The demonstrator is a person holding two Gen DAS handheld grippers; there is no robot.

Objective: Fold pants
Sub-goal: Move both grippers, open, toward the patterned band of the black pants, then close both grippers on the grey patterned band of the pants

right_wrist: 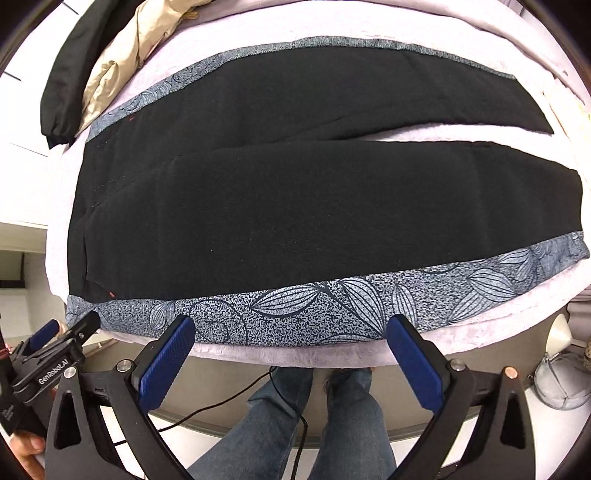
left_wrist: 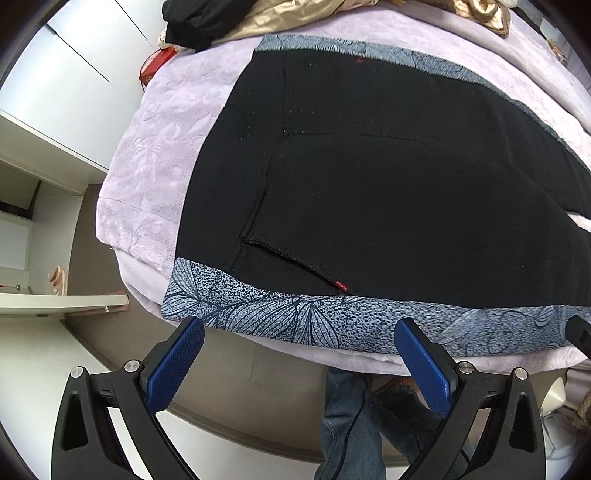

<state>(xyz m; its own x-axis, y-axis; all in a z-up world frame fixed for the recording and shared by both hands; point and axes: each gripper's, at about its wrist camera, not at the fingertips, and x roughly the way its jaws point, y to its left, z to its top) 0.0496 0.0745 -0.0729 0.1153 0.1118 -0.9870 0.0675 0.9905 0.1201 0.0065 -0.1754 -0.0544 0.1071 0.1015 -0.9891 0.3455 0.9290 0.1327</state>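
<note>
Black pants (right_wrist: pixel 314 214) with blue-grey leaf-print side bands lie spread flat on a lilac blanket (right_wrist: pixel 295 354), waist to the left, both legs running right with a gap between them. The left wrist view shows the waist end (left_wrist: pixel 369 177) with a back pocket and a small red tag (left_wrist: pixel 341 285). My left gripper (left_wrist: pixel 299 332) is open and empty, above the near printed band at the waist. My right gripper (right_wrist: pixel 290 330) is open and empty, above the near band further along the leg. The left gripper also shows in the right wrist view (right_wrist: pixel 70 334).
A black garment (left_wrist: pixel 199 18) and a beige one (right_wrist: pixel 122 70) lie at the bed's far side. A red box (left_wrist: pixel 157 62) sits at the far corner. White cabinets (left_wrist: pixel 55 92) stand left. The person's jeans-clad legs (right_wrist: pixel 295 424) and a cable are below the bed edge.
</note>
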